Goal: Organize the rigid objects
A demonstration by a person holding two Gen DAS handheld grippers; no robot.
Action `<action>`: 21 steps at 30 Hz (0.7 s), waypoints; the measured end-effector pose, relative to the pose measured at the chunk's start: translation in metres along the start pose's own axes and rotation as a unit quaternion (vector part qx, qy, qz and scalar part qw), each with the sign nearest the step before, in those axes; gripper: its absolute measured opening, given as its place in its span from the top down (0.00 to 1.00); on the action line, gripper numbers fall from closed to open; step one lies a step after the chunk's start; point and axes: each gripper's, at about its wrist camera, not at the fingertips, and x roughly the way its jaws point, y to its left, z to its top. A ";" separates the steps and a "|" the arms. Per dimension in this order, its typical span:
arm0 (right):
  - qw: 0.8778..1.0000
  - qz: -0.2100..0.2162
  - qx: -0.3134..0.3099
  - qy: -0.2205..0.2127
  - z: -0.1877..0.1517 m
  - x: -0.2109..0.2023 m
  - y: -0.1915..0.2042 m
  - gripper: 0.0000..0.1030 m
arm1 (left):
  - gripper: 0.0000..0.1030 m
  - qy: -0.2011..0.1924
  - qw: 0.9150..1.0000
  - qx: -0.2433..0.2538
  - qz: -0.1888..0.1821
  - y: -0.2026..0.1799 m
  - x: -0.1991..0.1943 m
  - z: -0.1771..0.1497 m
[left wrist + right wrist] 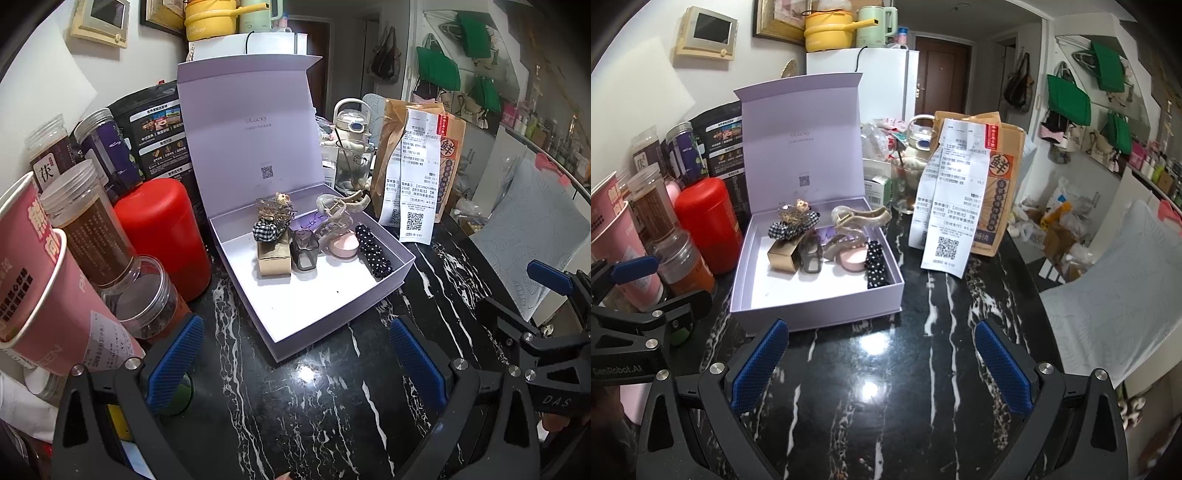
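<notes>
Left gripper (295,358): black frame with blue ribbed pads, jaws spread wide, nothing between them; it hovers over the black white-veined marble tabletop (314,398), just short of the box's near corner.
Right gripper, left wrist view (554,317): visible at the right edge, above the tabletop.
Lavender gift box (332,310): shallow rigid cardboard tray, hinged lid (247,122) standing upright at the back; it sits on the tabletop ahead of the left gripper.
Box contents, left wrist view: clustered along the far side are a gold cardboard carton (273,262), a checked black-and-white fabric scrunchie (265,229) on top of it, a smoky translucent square hair claw (304,254), a clear plastic hair claw (334,221), a round pink compact (344,245) and a black polka-dot hair clip (373,251).
Surroundings, left wrist view: a red cylindrical canister (162,229) stands left of the box; a brown paper bag with stapled receipts (417,170) stands to its right.
Right gripper (882,365): jaws spread wide, empty, over bare tabletop (886,406) in front of the box.
Left gripper, right wrist view (639,295): visible at the left edge.
Box, right wrist view (820,310): ahead and slightly left; near half of the tray bare, items at the far side.
</notes>
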 end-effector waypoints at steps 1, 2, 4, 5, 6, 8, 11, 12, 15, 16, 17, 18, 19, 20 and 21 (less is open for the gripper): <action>1.000 0.000 -0.001 0.000 0.000 0.000 0.000 0.00 | 0.00 0.001 1.000 0.001 -0.002 0.000 0.000 0.000; 1.000 0.000 -0.001 0.000 0.000 0.000 0.000 0.00 | 0.00 0.001 1.000 0.001 -0.002 0.000 0.000 0.000; 1.000 -0.001 -0.002 0.001 0.000 0.001 0.000 0.00 | 0.00 0.001 1.000 0.002 -0.002 0.000 0.000 0.000; 1.000 -0.002 -0.002 0.001 0.001 0.001 0.000 0.00 | 0.00 0.001 1.000 0.002 -0.002 0.000 0.001 0.001; 1.000 -0.002 -0.002 0.002 0.001 0.002 0.000 0.00 | 0.00 0.001 1.000 0.003 -0.001 0.000 0.001 0.001; 1.000 -0.003 -0.003 0.003 0.001 0.002 0.001 0.00 | 0.00 0.001 1.000 0.003 -0.001 0.001 0.001 0.001; 1.000 -0.004 -0.004 0.004 0.001 0.003 0.001 0.00 | 0.00 0.002 1.000 0.003 -0.002 0.001 0.002 0.001; 1.000 -0.004 -0.004 0.004 0.001 0.003 0.001 0.00 | 0.00 0.003 1.000 0.003 -0.002 0.001 0.002 0.001; 1.000 -0.004 -0.004 0.005 0.001 0.003 0.000 0.00 | 0.00 0.003 1.000 0.003 -0.002 0.001 0.002 0.001; 1.000 -0.004 -0.004 0.005 0.002 0.003 0.000 0.00 | 0.00 0.003 1.000 0.003 -0.002 0.001 0.002 0.001; 1.000 -0.004 -0.004 0.005 0.002 0.003 0.000 0.00 | 0.00 0.002 1.000 0.004 -0.002 0.001 0.002 0.001; 1.000 -0.004 -0.004 0.005 0.002 0.003 0.000 0.00 | 0.00 0.002 1.000 0.004 -0.002 0.001 0.002 0.001; 1.000 -0.004 -0.004 0.005 0.002 0.003 0.000 0.00 | 0.00 0.002 1.000 0.004 -0.002 0.001 0.002 0.001; 1.000 -0.004 -0.004 0.005 0.002 0.003 0.000 0.00 | 0.00 0.003 1.000 0.004 -0.003 0.001 0.002 0.001; 1.000 -0.004 -0.004 0.005 0.002 0.003 0.000 0.00 | 0.00 0.003 1.000 0.004 -0.003 0.001 0.002 0.001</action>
